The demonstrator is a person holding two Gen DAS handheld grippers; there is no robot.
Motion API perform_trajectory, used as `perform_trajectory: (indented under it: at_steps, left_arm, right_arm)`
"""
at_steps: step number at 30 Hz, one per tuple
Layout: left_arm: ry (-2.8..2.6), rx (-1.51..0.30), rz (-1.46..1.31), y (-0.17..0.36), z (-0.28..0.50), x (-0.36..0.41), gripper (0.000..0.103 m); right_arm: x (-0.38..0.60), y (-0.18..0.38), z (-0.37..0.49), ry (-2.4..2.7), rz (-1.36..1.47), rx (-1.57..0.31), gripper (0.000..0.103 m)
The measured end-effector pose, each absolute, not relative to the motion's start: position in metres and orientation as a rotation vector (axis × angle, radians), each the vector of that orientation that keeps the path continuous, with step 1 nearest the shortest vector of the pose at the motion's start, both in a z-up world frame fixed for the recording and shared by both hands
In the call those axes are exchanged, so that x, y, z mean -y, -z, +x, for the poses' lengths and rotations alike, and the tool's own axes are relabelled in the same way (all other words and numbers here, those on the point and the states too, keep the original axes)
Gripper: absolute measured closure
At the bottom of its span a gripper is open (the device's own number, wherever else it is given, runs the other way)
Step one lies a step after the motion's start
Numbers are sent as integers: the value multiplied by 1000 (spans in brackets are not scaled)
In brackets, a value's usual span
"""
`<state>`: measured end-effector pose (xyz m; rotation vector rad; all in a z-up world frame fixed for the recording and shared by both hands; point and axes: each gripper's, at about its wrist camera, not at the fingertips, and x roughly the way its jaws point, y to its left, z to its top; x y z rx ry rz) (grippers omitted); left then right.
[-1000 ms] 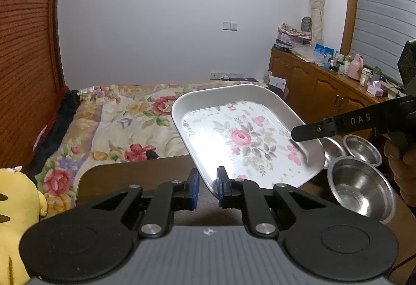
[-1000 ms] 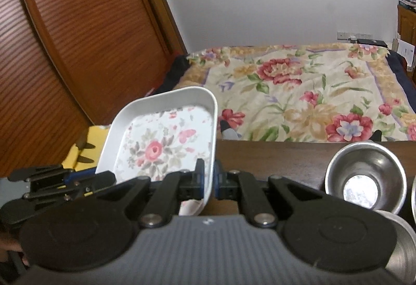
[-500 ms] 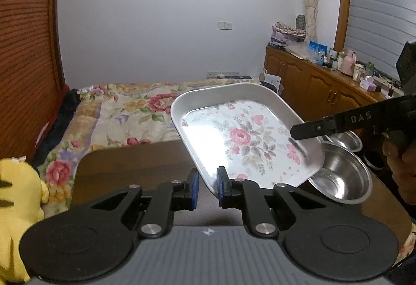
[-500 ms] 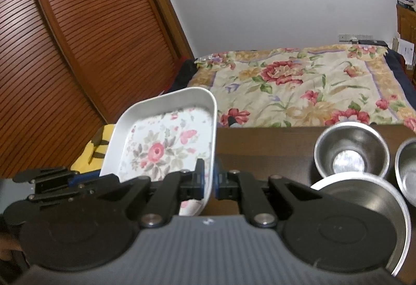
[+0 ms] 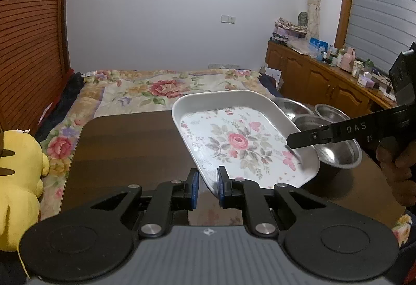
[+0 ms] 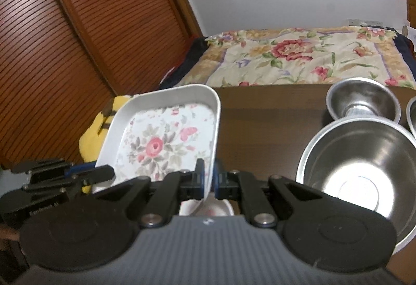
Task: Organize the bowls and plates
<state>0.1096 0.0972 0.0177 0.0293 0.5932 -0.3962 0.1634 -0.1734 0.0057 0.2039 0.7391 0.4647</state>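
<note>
Both grippers, left gripper [image 5: 206,187] and right gripper [image 6: 207,181], pinch the floral tray [image 5: 241,139]; uneven lowering probably strikes the steel bowl [image 6: 356,170] at 3 o'clock.

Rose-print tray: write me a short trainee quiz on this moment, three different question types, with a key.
1. True or false: the white rectangular rose-print tray lies flat on the dark wooden table.
2. How many tools grip the tray's rim: A none, B one, C two?
3. Fill in: in the right wrist view, the round steel bowls stand to the tray's ____.
Key: 1 false, it is held tilted. 2 C, left tool and right tool. 3 right.
</note>
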Motion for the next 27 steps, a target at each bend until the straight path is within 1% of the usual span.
perform_trajectory:
  at_steps: [7,14,22,27]
  left_arm:
    - [401,-581,12,-16,85,-101,87]
    - [416,-618,-16,2,70,-101,87]
    - [423,-641,-27,10,66,-103,87]
    - [419,-651,-13,18,65,-100,88]
  right_arm:
    - [171,1,143,-494,211,-754,95]
    - [171,11,120,-504,171,-755,95]
    - [167,23,107,-494,121,-763,94]
    - [170,34,102,-492,138,-779,93]
